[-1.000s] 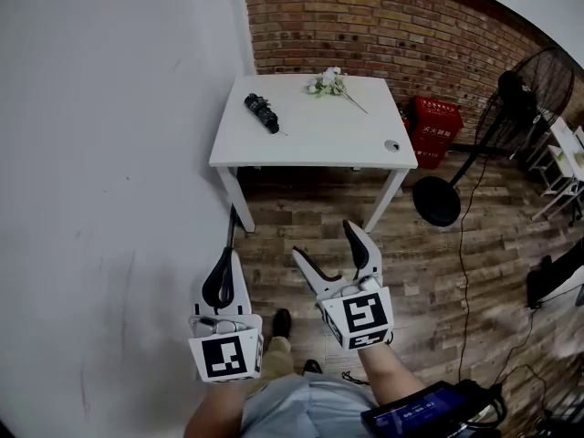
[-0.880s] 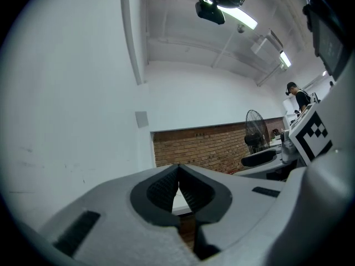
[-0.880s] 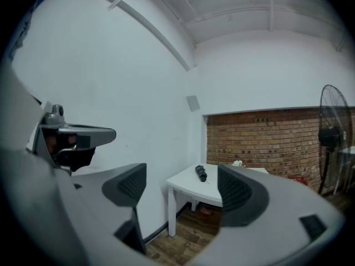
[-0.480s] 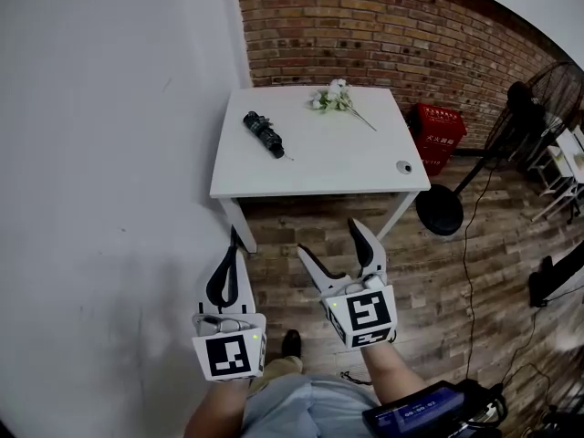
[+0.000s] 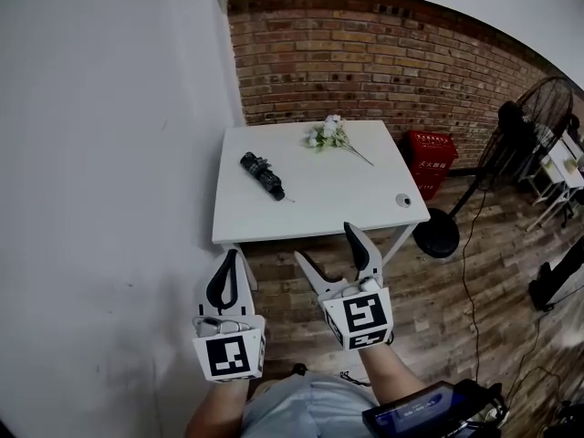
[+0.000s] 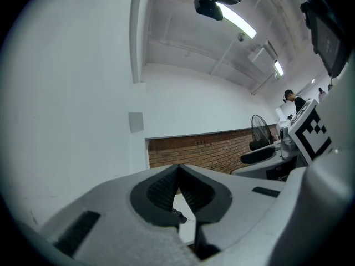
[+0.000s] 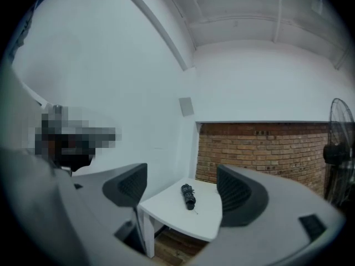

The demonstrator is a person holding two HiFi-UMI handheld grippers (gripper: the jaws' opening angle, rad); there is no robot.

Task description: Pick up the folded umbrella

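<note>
The right claw [image 5: 326, 243] gaped wide and the left claw [image 5: 227, 257] sat pressed together, both well short of the desk [image 5: 319, 210], so straddling the folded umbrella [image 5: 262, 174] across its middle looked wisest.

L gripper [image 6: 178, 167]: jaws together, nothing btwn them.
Just below the tips: a bit of white table [image 6: 187, 229] w/ dark umbrella [image 6: 179, 215] on it. Ahead: brick wall [image 6: 213, 149], white wall above w/ grey plate [image 6: 136, 122]. To R of jaws: R gripper [image 6: 266, 154], fan [image 6: 258, 129], person [image 6: 292, 97] far back. Strip lights [image 6: 238, 20] overhead.
</note>
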